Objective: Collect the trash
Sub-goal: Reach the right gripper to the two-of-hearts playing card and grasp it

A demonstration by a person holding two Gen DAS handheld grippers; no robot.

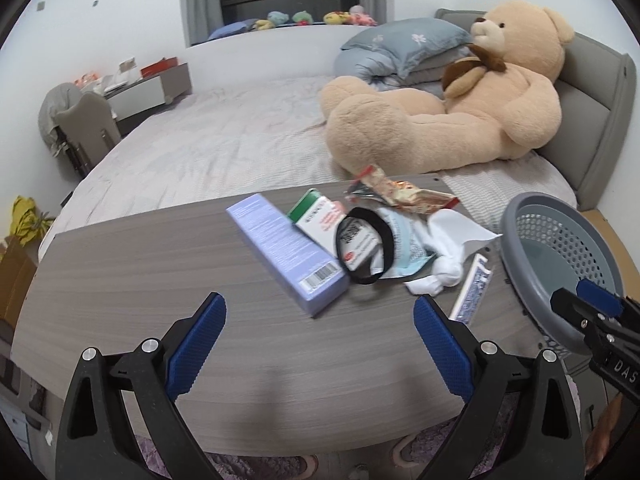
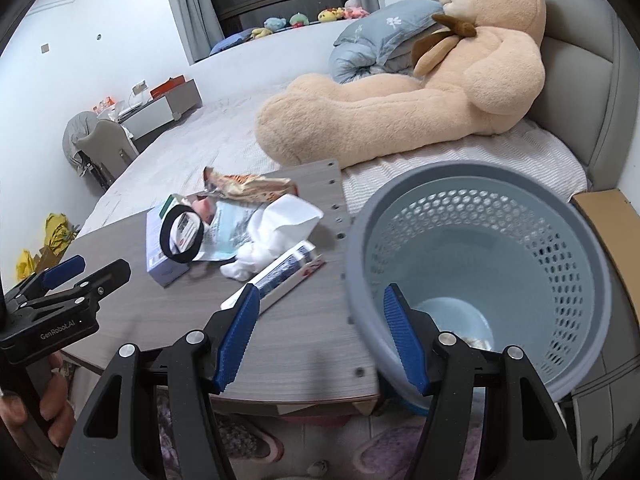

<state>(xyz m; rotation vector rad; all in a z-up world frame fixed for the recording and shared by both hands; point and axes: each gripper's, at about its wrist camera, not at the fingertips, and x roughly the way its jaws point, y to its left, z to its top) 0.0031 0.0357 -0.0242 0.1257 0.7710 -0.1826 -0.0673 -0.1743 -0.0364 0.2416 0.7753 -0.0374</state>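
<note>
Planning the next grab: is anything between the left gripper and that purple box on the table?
Nothing visible. The left gripper is open, with only bare table between its fingers and the near end of the purple box.

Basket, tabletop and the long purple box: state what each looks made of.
Basket: grey moulded plastic, judging by the smooth matte rim and perforated walls.
Tabletop: probably wood-grain laminate board; a uniform grey streaked pattern, with drilled holes along one edge.
Purple box: printed cardboard, seemingly; sharp folded edges, small text and a barcode.
</note>
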